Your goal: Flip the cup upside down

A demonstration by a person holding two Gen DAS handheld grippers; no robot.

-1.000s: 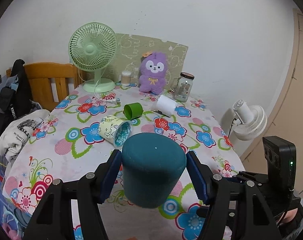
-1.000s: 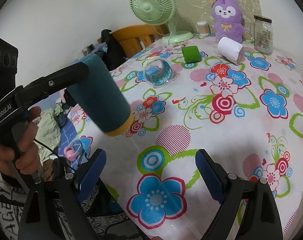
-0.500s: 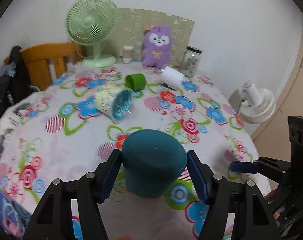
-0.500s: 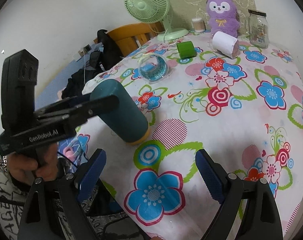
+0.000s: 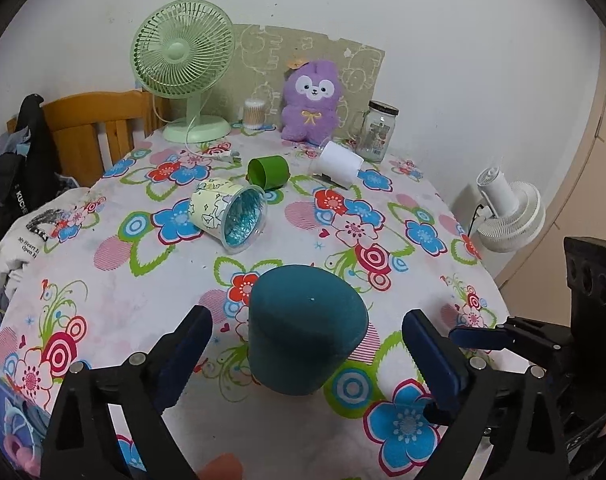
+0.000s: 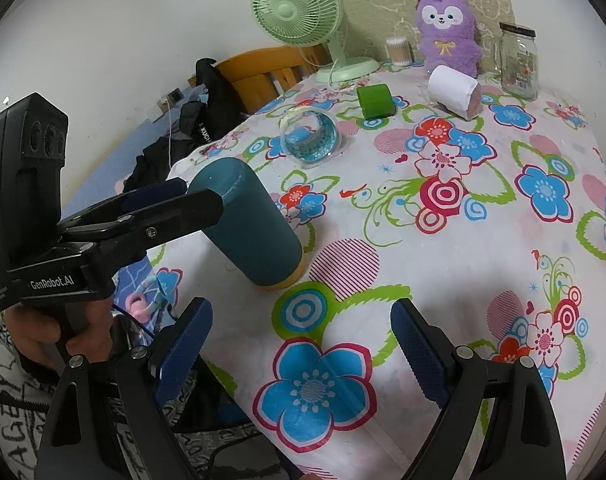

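Teal cup (image 5: 307,332) stands mouth-down on the flowered tablecloth (image 5: 119,280), its closed base up and a yellow rim showing at the bottom in the right wrist view (image 6: 249,222). It sits between the fingers of the left gripper (image 5: 307,354), whose blue pads (image 5: 187,354) are spread wide with a gap on each side of the cup. The right gripper (image 6: 301,354) hovers over the cloth with its fingers wide apart and nothing between them; the cup is ahead of it and to its left. Farther ahead of the left gripper, a patterned clear cup (image 5: 229,214) lies on its side. Beyond that lie a green cup (image 5: 269,172) and a white cup (image 5: 339,162), also on their sides. A green desk fan (image 5: 183,64), a purple plush toy (image 5: 311,100) and a glass jar (image 5: 379,130) line the far edge.
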